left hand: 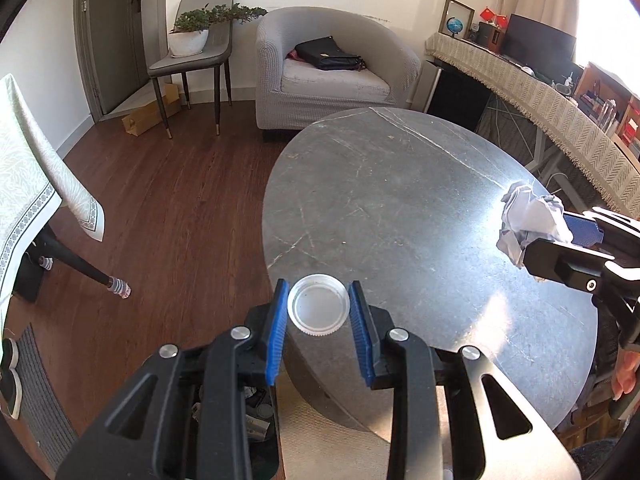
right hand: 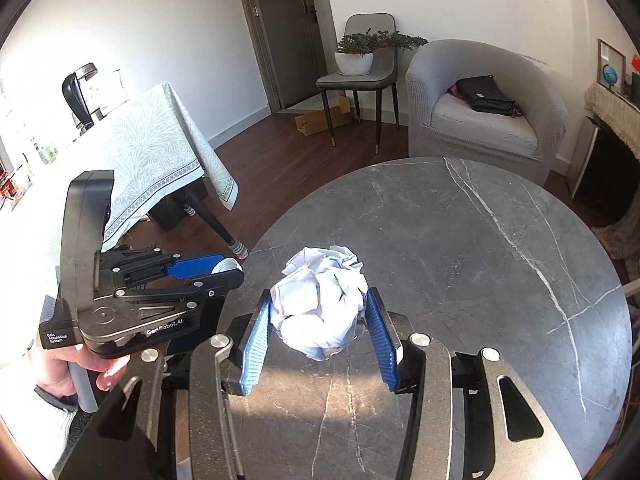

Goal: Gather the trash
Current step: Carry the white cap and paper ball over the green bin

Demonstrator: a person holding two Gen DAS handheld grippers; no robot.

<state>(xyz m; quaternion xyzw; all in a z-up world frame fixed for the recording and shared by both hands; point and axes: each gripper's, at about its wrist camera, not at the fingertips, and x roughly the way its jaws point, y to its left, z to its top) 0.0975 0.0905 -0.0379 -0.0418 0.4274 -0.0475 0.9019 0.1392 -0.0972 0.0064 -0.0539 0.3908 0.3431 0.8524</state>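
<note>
Left gripper (left hand: pixel 318 308) clamped on a clear plastic lid (left hand: pixel 318 305), jaws part-closed with both blue pads against its rim, held up at the near edge of the dark marble bench (left hand: pixel 400 200). Right gripper (right hand: pixel 318 308) closed on a crumpled paper ball (right hand: pixel 320 300), jaws about half open around it, above the bench top. Below the left gripper, a bin (left hand: pixel 248 412) with scraps inside.

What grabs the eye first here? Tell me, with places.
The crumpled paper ball, clamped in the right gripper above the dark marble table. Next, the clear plastic lid gripped by the left gripper at the table's near-left edge.
</note>
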